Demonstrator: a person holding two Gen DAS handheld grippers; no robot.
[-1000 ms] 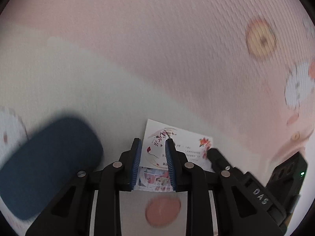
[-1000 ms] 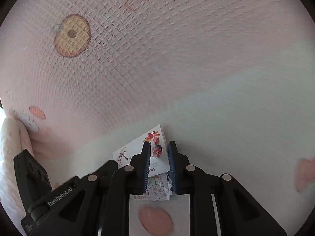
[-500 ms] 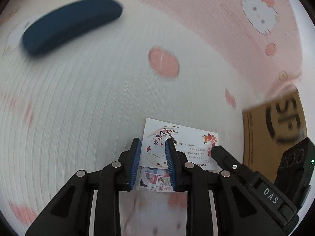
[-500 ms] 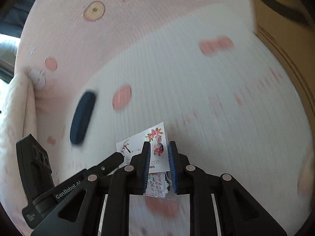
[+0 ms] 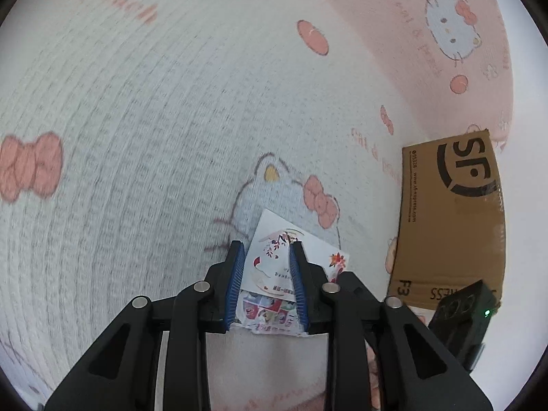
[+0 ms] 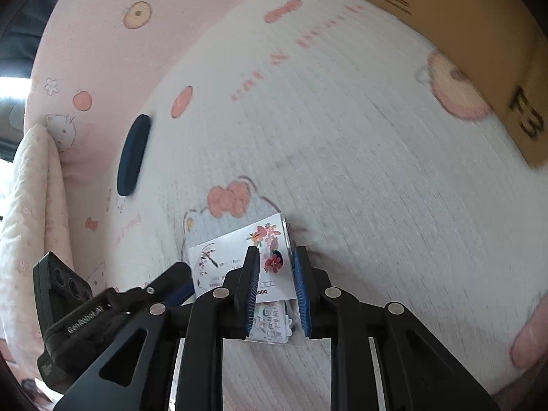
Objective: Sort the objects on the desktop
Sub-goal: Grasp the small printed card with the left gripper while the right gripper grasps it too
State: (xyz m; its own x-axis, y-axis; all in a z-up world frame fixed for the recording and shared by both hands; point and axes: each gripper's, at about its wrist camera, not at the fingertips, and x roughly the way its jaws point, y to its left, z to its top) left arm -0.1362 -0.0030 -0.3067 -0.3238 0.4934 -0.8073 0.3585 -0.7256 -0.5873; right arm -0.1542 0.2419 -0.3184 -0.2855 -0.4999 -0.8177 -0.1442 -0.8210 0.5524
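A clear packet of cards with a white floral card on top hangs just over the Hello Kitty cloth. My left gripper has one end of it between its blue pads; the jaws are opening and the packet still fills the gap. My right gripper has the other end of the packet; its jaws are opening too, with the packet still touching the pads. The right gripper's black finger shows beside the card in the left wrist view.
A brown cardboard box lies flat to the right, also at the top right in the right wrist view. A dark blue oval case rests farther off on the cloth. Cream quilted fabric borders the left.
Both grippers carried the packet across the cloth, away from the blue case and toward the cardboard box. The gaps between both pairs of pads have widened slightly.
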